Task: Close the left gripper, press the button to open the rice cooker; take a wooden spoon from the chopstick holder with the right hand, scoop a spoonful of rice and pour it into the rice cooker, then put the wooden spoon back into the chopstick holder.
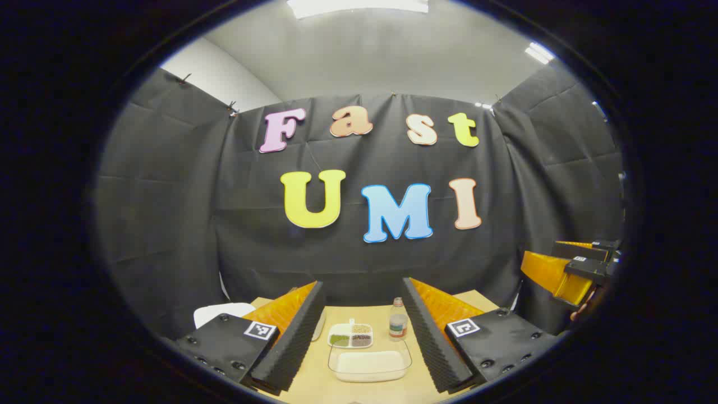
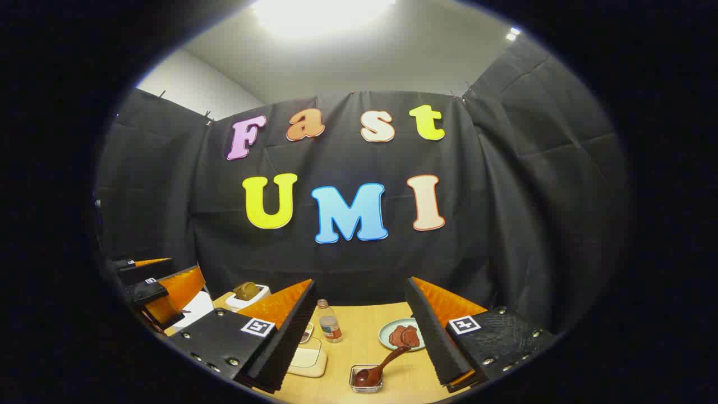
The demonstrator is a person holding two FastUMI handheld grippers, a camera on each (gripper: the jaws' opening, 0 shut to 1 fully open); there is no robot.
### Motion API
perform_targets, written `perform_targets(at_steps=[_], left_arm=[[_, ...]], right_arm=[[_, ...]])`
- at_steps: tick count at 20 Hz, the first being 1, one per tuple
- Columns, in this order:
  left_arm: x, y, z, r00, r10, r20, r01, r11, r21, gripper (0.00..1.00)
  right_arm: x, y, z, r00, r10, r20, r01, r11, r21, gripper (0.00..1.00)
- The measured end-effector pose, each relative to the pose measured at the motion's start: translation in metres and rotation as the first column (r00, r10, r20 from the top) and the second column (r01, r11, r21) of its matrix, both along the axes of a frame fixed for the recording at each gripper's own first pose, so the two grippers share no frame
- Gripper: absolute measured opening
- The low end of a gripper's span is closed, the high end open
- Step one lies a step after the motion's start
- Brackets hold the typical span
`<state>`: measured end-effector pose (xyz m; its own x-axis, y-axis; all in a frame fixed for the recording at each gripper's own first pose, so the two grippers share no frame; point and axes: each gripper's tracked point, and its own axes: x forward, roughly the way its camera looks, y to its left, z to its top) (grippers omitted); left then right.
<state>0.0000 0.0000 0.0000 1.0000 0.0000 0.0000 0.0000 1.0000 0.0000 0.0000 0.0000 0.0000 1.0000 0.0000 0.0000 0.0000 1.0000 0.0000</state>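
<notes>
A: What's the setting?
B: A pale wooden bench (image 1: 314,376) inside black cloth walls, under white ceiling lights.

A: And the claws?
B: Both held level above the bench and released, fingers spread wide: left claw (image 1: 363,336), right claw (image 2: 359,331).

A: What's on the bench?
B: One wooden spoon (image 2: 378,365), its bowl resting in a small clear holder (image 2: 366,379). One clear tray of rice (image 1: 370,362), one divided dish (image 1: 350,335), one bottle (image 1: 397,320), one plate (image 2: 392,331).

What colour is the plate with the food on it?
Pale green plate, seen best in the right gripper view.
</notes>
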Motion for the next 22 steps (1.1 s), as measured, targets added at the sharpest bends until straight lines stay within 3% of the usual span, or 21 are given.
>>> perform_targets(at_steps=[7, 13, 22], left_arm=[[0.008, 0.010, 0.007, 0.999, -0.040, 0.013, 0.040, 0.999, -0.027, 0.95], [0.015, 0.036, -0.002, 0.998, -0.065, 0.007, 0.065, 0.997, -0.032, 0.92], [0.016, 0.068, -0.007, 0.999, -0.043, 0.011, 0.043, 0.999, -0.022, 0.94]], right_arm=[[0.001, 0.012, 0.001, 0.999, -0.042, 0.010, 0.042, 0.999, -0.034, 0.97], [0.005, 0.033, 0.002, 0.998, -0.060, 0.008, 0.060, 0.998, 0.002, 0.97], [0.009, 0.062, 0.002, 1.000, -0.023, 0.006, 0.023, 0.999, -0.028, 0.97]])
